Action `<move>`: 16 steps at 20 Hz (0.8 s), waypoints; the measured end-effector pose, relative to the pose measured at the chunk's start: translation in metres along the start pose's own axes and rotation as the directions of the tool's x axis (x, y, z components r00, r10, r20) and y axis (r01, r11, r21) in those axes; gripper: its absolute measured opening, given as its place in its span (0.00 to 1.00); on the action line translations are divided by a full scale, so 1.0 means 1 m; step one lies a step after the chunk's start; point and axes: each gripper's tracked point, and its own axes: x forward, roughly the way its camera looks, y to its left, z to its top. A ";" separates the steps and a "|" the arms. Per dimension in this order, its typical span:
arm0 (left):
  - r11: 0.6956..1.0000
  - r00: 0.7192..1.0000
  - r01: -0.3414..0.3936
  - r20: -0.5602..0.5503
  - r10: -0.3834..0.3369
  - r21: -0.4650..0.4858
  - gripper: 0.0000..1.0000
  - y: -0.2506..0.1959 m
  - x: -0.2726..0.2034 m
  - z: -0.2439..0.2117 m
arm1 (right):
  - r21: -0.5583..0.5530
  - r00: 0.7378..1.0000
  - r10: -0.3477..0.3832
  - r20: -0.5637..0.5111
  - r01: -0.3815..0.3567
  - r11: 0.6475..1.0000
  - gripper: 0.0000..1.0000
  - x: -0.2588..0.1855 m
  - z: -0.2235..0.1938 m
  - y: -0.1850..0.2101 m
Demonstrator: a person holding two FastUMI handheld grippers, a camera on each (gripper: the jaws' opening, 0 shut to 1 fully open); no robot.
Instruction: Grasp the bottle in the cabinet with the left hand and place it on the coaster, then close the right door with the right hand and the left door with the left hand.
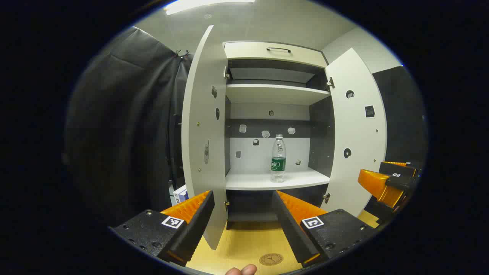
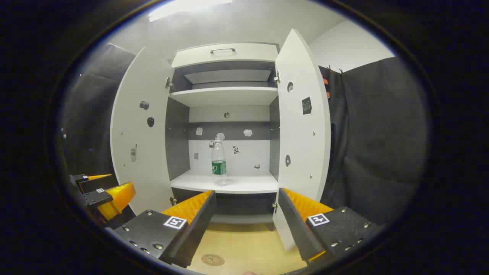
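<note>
Left gripper (image 1: 242,214), as I read it from the left gripper view, stands with its fingers spread wide and nothing between them, held low in front of the cabinet (image 1: 275,95). Right gripper (image 2: 244,215), in the right gripper view, is likewise spread and empty; it also appears at the far right of the left gripper view, beside the cabinet's right door (image 1: 359,130).

Nearest the cabinet's foot, on the wooden tabletop (image 1: 248,240), lies the round coaster (image 1: 271,259), just in front of my left gripper's fingers and below the cabinet opening. A fingertip (image 1: 241,270) of the holding hand shows at the bottom edge beside it.

Both doors stand open. The left door (image 1: 202,133) swings out toward my left gripper, its lower edge close to the left finger.

Inside the cabinet, the bottle (image 1: 278,157) stands upright on the lower shelf (image 1: 267,181), toward the middle, well apart from both grippers. It looks clear, with a green label, and nearly empty.

My judgement: no step is yet done; the reach for the bottle comes first. Risks I note:
- The left door sits close to the reach path; a drift toward it could knock the door.
- A light, tall bottle may tip if one finger touches before the other.
- The coaster is small and low beneath the cabinet; a poor descent could set the bottle off its edge.
</note>
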 end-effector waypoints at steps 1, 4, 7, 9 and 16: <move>1.000 1.000 0.003 0.003 -0.003 0.003 0.96 -0.002 -0.002 0.002 | -0.001 1.000 0.000 0.002 0.000 1.000 0.99 -0.001 0.001 -0.001; 1.000 1.000 0.001 0.008 -0.001 0.009 0.96 -0.004 -0.003 0.004 | 0.003 1.000 0.006 0.011 -0.006 1.000 0.99 -0.002 0.003 0.001; 1.000 1.000 -0.004 0.008 0.003 0.014 0.96 -0.005 -0.005 0.003 | 0.008 1.000 0.005 0.019 -0.005 1.000 0.99 -0.003 0.005 -0.001; 1.000 1.000 -0.004 0.010 0.003 0.017 0.93 -0.007 -0.006 0.003 | 0.009 1.000 0.003 0.017 -0.003 1.000 0.99 -0.003 0.004 -0.003; 1.000 1.000 -0.004 0.004 0.004 0.018 0.96 -0.010 -0.005 0.002 | 0.005 1.000 0.002 0.018 -0.002 1.000 0.95 -0.003 0.004 -0.005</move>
